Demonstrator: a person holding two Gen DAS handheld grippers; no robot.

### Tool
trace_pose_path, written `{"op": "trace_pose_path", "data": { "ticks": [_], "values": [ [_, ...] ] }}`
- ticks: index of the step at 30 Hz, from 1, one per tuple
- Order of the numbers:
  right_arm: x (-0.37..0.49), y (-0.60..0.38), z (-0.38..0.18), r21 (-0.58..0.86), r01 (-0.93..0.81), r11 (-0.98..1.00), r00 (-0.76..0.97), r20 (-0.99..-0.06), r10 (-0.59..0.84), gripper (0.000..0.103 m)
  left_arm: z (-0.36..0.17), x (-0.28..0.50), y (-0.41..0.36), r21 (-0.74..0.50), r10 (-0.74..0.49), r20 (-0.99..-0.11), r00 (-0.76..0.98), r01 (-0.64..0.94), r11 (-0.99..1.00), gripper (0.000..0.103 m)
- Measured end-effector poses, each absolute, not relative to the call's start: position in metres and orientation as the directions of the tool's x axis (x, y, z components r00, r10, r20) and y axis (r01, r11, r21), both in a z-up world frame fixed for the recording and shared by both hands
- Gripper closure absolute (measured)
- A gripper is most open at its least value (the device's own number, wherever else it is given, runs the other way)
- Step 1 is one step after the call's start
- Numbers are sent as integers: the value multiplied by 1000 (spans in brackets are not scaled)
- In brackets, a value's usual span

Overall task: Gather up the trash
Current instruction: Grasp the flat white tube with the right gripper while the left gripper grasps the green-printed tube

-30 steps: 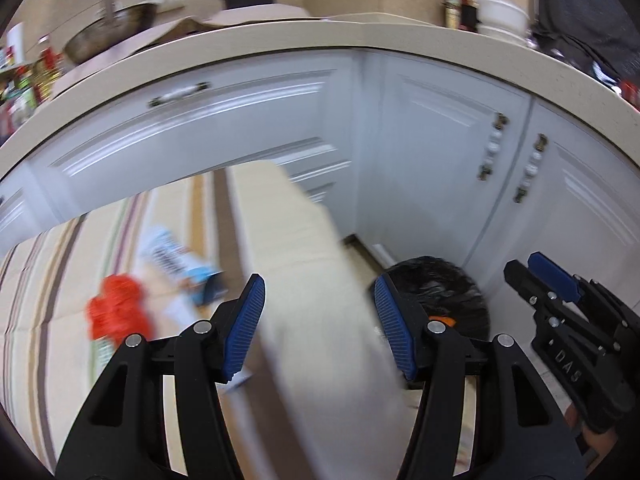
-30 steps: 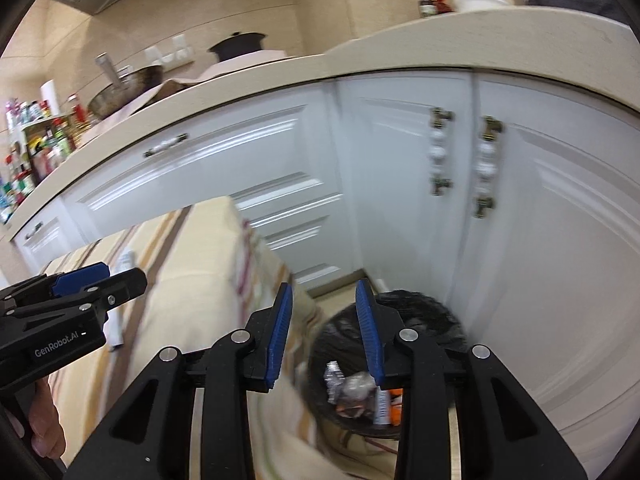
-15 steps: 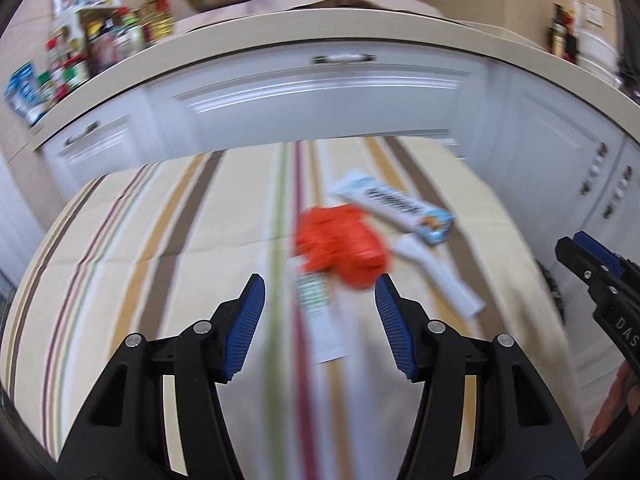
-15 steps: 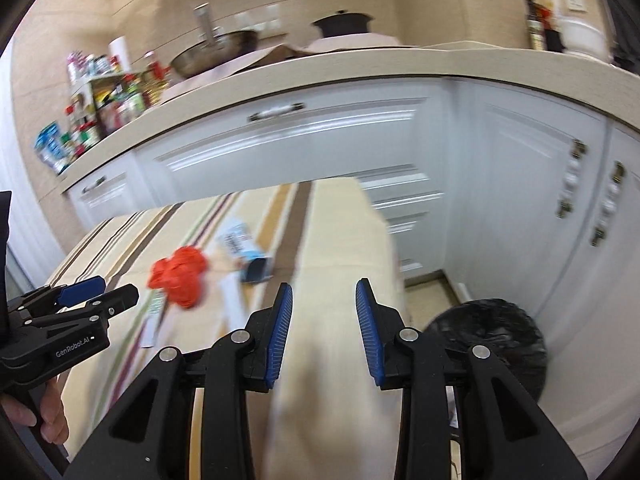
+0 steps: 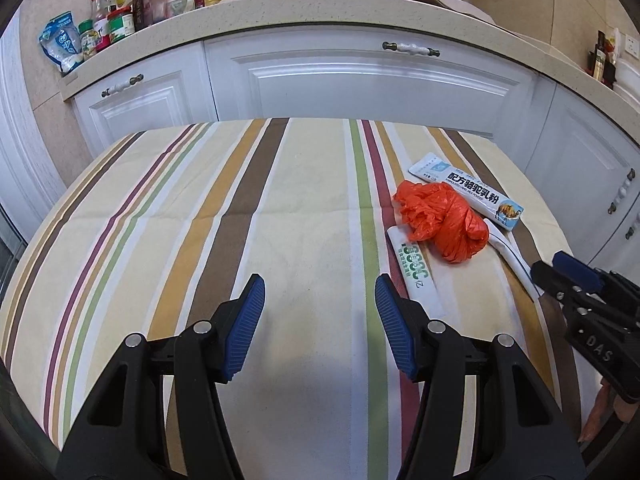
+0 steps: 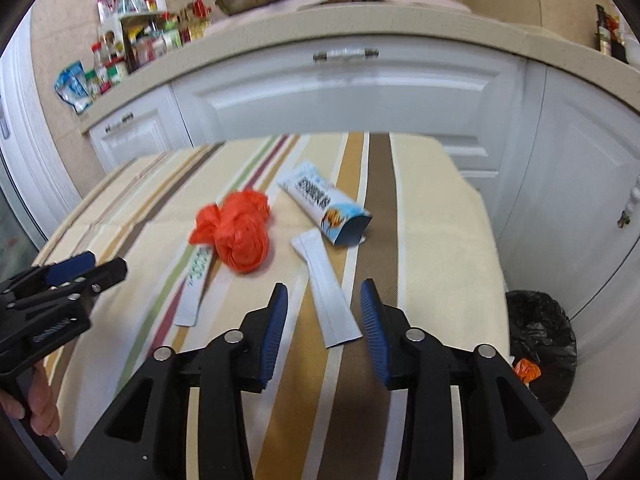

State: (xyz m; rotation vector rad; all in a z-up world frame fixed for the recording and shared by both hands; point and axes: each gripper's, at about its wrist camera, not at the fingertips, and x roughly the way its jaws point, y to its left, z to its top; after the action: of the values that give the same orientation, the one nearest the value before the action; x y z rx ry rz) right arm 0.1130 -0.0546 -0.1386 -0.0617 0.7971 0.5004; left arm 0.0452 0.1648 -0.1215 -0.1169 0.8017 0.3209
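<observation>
both grippers are hovering over the striped table point(image 5: 304, 208). left gripper point(image 5: 320, 320) fingers standing released, empty; right gripper point(image 6: 324, 320) fingers just opening around a white sachet point(image 6: 328, 296), not pressing. orange bag point(image 6: 240, 236) lying beside it.

I saw the orange bag point(image 5: 444, 220) cover one end of the green-print packet point(image 5: 416, 270). My right gripper point(image 5: 560, 270) hid the white packet's point(image 5: 510, 252) near end. The jars point(image 6: 132, 48) on the counter point(image 6: 360, 24) looked too blurry to read.
</observation>
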Motion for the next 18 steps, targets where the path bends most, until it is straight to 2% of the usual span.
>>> {"op": "trace_pose_path", "data": {
  "ticks": [7, 9, 18],
  "values": [
    [124, -43, -152, 113, -458, 882, 518, -772, 368, 61, -130, 46, 170, -17, 207, -742, 638, -326, 945, 47],
    [124, -42, -153, 109, -462, 880, 513, -777, 365, 80, -131, 46, 168, -20, 199, -743, 639, -319, 948, 47],
    [113, -40, -148, 103, -497, 861, 518, -761, 390, 86, -135, 51, 152, -36, 163, -752, 639, -287, 957, 46]
  ]
}}
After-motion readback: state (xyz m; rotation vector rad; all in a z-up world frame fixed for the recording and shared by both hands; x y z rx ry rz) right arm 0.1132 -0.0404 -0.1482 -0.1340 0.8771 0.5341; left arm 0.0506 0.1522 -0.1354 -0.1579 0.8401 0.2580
